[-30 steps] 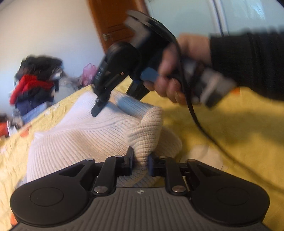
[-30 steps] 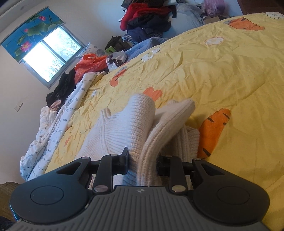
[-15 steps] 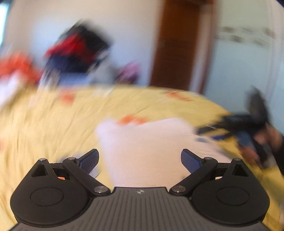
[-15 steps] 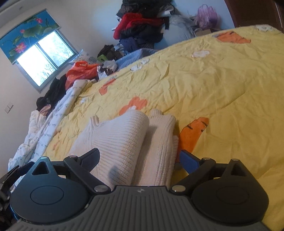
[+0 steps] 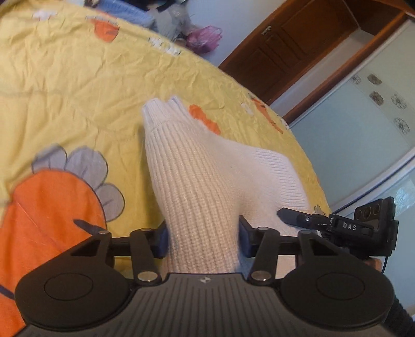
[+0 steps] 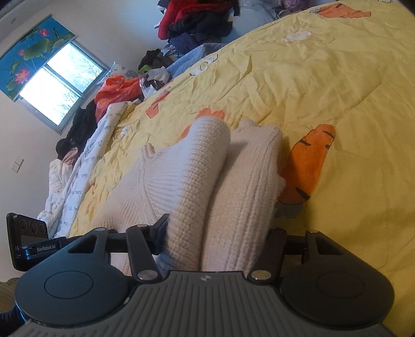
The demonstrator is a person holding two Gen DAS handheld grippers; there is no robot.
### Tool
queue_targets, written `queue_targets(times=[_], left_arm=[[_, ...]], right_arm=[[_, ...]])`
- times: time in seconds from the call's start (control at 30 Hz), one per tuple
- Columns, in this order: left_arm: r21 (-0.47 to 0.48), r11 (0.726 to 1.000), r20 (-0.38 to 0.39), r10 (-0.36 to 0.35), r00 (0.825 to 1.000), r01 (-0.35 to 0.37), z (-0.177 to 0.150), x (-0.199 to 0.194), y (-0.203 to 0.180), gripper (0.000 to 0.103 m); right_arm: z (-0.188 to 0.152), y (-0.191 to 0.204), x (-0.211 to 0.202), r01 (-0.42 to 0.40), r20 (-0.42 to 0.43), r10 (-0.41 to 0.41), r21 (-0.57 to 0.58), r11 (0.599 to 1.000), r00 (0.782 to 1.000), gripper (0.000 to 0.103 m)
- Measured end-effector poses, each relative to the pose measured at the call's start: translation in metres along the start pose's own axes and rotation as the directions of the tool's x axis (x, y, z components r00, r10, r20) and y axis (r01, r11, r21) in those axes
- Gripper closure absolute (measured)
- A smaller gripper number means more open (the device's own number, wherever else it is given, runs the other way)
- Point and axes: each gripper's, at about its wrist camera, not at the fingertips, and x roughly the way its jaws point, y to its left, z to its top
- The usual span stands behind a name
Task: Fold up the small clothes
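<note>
Cream ribbed knit sweater [image 5: 197, 186]: gripped by both units. It lies on the bed with the yellow carrot-print quilt [image 5: 64, 85].

Left gripper [image 5: 203, 237]: its fingers [image 5: 159, 239] are closed onto a thick bunched fold of the sweater, which fills the gap between the two blue pads. Beyond the fingers, the knit rises in a ridge and ends in a ribbed cuff or hem edge pointing away from the camera. A flatter panel of the sweater spreads to the right of the ridge.

Right gripper [image 6: 216, 237]: its fingers [image 6: 160, 234] clamp a double roll of the same sweater [image 6: 207, 181]; two parallel folds pass between them. The rest of the garment rests on the quilt [image 6: 311, 77] left of the rolls. An orange carrot print [image 6: 308, 160] lies just beside the right roll.

The right gripper [image 5: 337, 228] shows in the left wrist view at the sweater's right edge. The left gripper [image 6: 28, 238] is partly seen in the right wrist view, left of the sweater.

Beyond the quilt: a pile of dark and red clothes [image 6: 197, 18], an orange plastic bag [image 6: 116, 92], a window [image 6: 59, 85], and a brown wooden door [image 5: 293, 44].
</note>
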Motion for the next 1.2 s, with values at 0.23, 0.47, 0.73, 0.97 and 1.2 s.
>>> queue_targets(times=[0.23,0.47,0.73,0.97,1.2], left_arm=[[0.068,0.988,0.069,0.131,0.989,-0.135,0.039,-0.053,0.016,0.055],[-0.007,0.978,0.084,0.209,0.974,-0.209,0.017,-0.047,0.069,0.035],[-0.031,0.995,0.142,0.094,0.985,-0.09,-0.048,-0.11,0.058,0.026],[0.227,0.949,0.179,0.181,0.967,-0.22,-0.075,-0.108,0.026,0.026],[0.538,0.76,0.203,0.303,0.931,-0.364,-0.113,-0.101,0.005,0.03]], right_arm=[[0.008,0.055,0.03,-0.15,0.0,0.15,-0.017,0.989,0.989,0.058],[0.012,0.067,0.094,-0.029,0.001,0.029,-0.036,0.999,1.0,0.023],[-0.008,0.073,-0.005,-0.151,0.195,0.152,-0.017,0.988,0.969,0.029],[-0.02,0.113,0.03,-0.075,-0.03,0.072,-0.135,0.988,0.997,0.043],[-0.02,0.102,0.043,-0.1,-0.066,0.097,-0.041,0.994,0.993,0.045]])
